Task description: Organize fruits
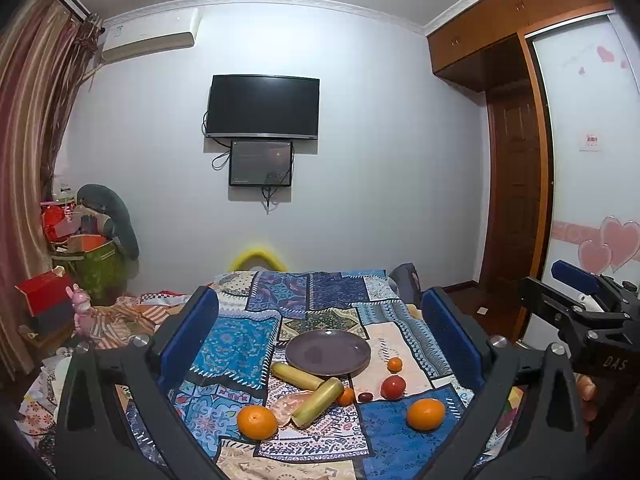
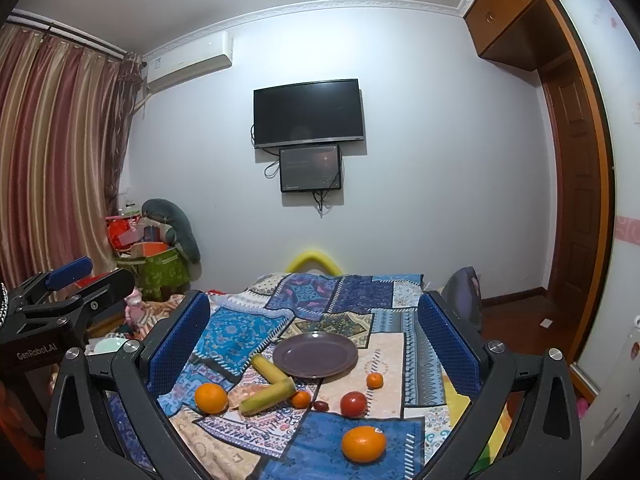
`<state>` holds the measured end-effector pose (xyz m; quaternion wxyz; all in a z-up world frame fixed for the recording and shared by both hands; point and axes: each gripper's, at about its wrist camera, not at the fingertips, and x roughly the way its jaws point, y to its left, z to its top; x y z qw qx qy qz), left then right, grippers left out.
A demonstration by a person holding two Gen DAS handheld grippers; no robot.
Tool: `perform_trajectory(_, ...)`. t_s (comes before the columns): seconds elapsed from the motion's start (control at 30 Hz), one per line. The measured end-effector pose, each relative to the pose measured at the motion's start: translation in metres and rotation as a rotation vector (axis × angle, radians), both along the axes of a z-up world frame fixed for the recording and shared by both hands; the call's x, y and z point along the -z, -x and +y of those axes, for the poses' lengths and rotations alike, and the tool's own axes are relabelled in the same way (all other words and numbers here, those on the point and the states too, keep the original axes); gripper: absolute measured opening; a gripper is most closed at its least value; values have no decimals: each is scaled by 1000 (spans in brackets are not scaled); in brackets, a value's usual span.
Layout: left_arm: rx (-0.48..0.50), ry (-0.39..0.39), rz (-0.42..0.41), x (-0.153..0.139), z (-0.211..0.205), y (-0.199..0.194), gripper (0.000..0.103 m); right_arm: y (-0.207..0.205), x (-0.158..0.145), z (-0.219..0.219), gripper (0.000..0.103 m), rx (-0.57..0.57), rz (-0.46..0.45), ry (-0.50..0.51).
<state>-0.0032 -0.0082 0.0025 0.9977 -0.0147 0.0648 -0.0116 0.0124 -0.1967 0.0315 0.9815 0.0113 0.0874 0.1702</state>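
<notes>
Fruit is scattered on the patchwork cloth (image 1: 240, 340) beside an empty plate (image 1: 328, 352): oranges (image 1: 257, 422), an apple (image 1: 393, 387). Left gripper (image 1: 320, 332) and right gripper (image 2: 314, 332) are held spread apart, grasping nothing.
</notes>
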Motion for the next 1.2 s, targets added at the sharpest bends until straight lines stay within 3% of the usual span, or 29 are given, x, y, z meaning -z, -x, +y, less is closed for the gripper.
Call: perform_trajectory(1.2,11,15,7,1,4,-3,103,1,-3,4,103,-3,3,4)
